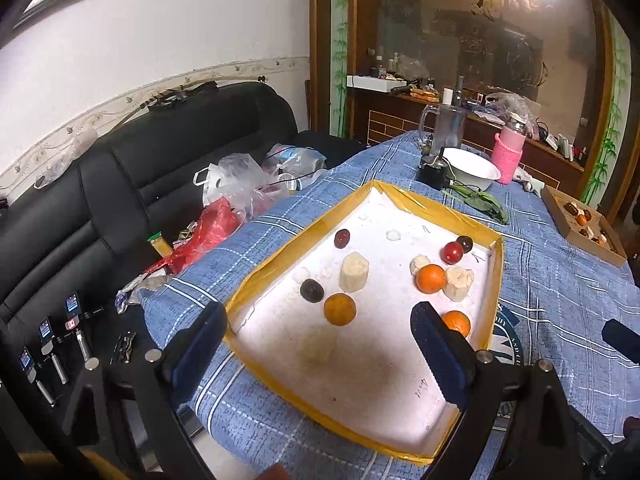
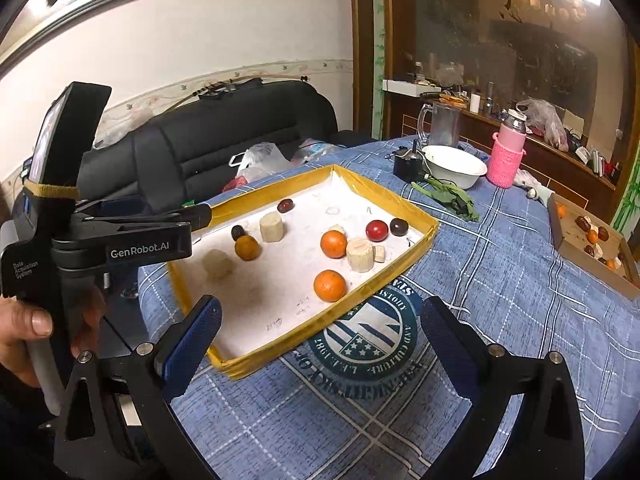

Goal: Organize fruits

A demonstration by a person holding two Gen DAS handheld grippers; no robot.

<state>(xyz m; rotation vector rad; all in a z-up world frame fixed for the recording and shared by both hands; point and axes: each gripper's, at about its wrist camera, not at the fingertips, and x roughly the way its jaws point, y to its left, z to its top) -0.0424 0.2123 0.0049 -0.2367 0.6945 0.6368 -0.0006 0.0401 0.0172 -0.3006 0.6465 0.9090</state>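
Note:
A white tray with a yellow taped rim (image 1: 296, 248) (image 2: 280, 342) lies on the blue checked tablecloth. It holds three oranges (image 1: 339, 309) (image 2: 329, 286), a red plum (image 1: 452, 252) (image 2: 377, 230), three dark plums (image 1: 312, 290) (image 2: 285, 205) and several pale banana pieces (image 1: 353, 272) (image 2: 359, 255). My left gripper (image 1: 320, 344) hovers open over the tray's near end, nothing between its fingers. It shows from the side in the right wrist view, the left gripper (image 2: 200, 220) at the tray's left rim. My right gripper (image 2: 320, 336) is open and empty over the tray's near corner.
A cardboard box (image 1: 560, 220) (image 2: 592, 268) with more fruit sits at the far right. Behind the tray stand a white bowl (image 1: 472, 168), a pink bottle (image 2: 508, 156), a glass jug (image 1: 448, 128) and green leaves (image 2: 448, 196). A black sofa (image 1: 160, 152) with plastic bags (image 1: 236, 188) lies left. A hand (image 2: 36, 320) holds the left gripper.

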